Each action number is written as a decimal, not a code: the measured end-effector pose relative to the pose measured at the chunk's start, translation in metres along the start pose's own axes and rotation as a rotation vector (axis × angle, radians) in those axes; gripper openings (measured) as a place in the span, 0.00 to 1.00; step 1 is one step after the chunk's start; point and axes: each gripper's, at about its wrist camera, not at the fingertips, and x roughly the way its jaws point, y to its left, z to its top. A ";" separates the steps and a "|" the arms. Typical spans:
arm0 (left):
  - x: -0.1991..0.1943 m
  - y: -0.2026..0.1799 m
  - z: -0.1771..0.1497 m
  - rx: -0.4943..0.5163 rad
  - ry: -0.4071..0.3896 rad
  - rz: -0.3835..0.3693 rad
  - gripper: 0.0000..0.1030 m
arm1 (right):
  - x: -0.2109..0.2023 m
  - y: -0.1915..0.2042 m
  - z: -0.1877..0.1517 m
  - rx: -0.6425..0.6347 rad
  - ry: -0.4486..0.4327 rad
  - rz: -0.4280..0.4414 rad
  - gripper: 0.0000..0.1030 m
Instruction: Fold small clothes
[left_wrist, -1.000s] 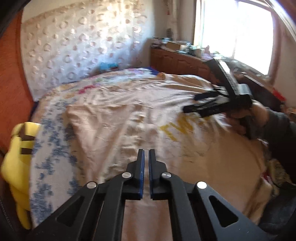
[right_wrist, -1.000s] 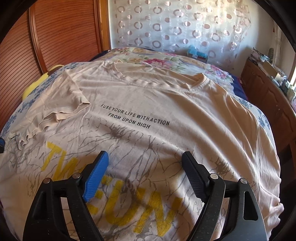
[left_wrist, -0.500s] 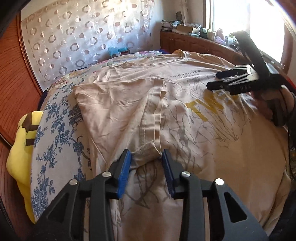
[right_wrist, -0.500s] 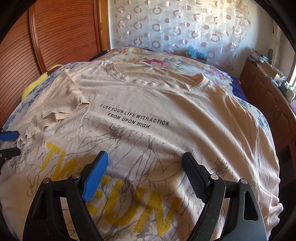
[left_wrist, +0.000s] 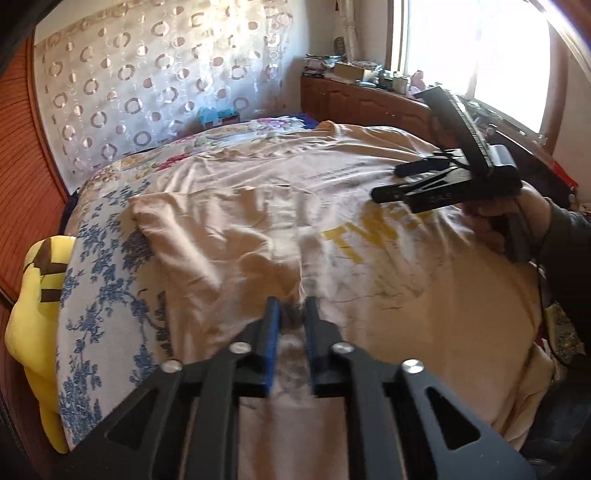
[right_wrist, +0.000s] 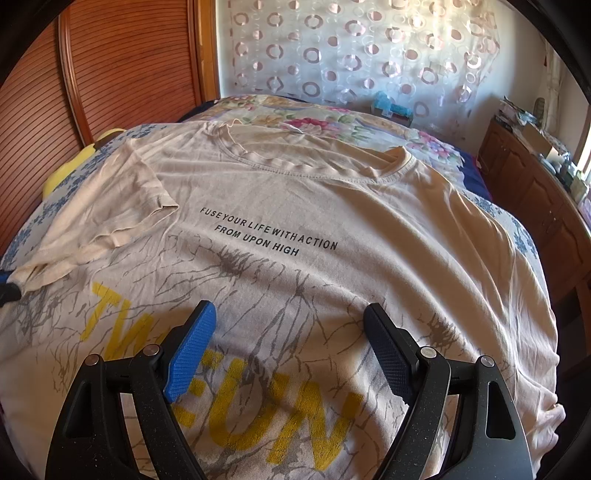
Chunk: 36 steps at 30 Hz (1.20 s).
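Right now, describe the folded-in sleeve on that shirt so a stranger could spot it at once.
Start at the floral-sheeted bed, where a beige printed cotton T-shirt lies spread flat. On the side nearest the slatted wooden wardrobe, its short sleeve lies folded inward onto the chest, unlike the opposite side, which lies smooth.

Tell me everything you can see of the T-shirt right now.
The beige T-shirt lies front up, spread flat over the floral bedspread. Thin, soft-looking knit with a ribbed round collar, small black lettering, grey crack-like lines and big yellow letters. One sleeve is folded in over the chest. The left gripper has just been closing its jaws on a bunched fold. The right gripper hangs open above it.
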 end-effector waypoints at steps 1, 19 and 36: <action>-0.001 -0.002 0.001 0.005 -0.003 -0.006 0.20 | 0.000 0.000 0.000 0.000 0.000 0.000 0.81; 0.023 0.025 0.015 -0.090 -0.001 0.091 0.44 | 0.000 -0.001 -0.001 0.003 0.001 -0.001 0.84; 0.056 0.036 0.019 -0.117 0.043 0.111 0.48 | -0.003 -0.006 -0.004 0.008 0.003 -0.002 0.89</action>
